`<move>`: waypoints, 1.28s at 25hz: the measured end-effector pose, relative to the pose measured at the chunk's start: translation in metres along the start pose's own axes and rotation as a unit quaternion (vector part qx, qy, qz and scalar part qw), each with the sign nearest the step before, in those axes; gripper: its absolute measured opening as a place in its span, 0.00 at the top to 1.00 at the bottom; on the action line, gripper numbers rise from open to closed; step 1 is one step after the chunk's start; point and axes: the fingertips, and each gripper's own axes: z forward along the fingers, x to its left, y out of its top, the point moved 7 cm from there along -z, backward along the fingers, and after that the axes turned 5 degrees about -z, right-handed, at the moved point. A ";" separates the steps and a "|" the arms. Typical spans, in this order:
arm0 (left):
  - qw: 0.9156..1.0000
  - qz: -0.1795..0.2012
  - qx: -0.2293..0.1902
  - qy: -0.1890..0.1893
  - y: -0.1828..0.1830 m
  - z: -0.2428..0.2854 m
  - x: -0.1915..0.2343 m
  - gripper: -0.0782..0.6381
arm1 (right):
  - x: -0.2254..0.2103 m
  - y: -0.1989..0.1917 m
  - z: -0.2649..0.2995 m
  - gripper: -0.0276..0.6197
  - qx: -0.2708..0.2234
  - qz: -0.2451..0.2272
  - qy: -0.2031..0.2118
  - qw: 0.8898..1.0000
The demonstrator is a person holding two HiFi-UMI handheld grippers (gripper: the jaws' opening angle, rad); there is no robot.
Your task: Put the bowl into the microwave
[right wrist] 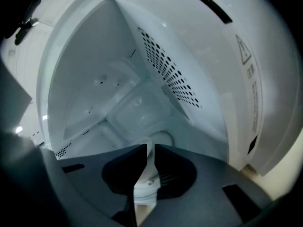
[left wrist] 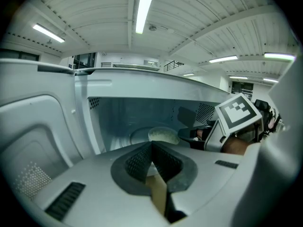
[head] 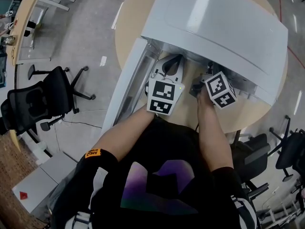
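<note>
We had the microwave (head: 214, 27) on the desk (head: 127, 18), door open, the bowl (left wrist: 163, 135) inside its cavity. Our right gripper (right wrist: 147, 148) was clenched on the bowl's rim. Our left gripper (left wrist: 152, 144) was closed on nothing at the opening.

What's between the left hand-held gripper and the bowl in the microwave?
Nothing stands there. In the left gripper view, only bare microwave floor separates the left hand-held gripper from the bowl; the right hand-held gripper reaches it from the side.
</note>
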 end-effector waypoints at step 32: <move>0.995 0.002 -0.067 -0.067 0.020 -0.093 -0.024 0.83 | 0.059 0.011 -0.132 0.90 -0.044 -0.196 0.000 0.980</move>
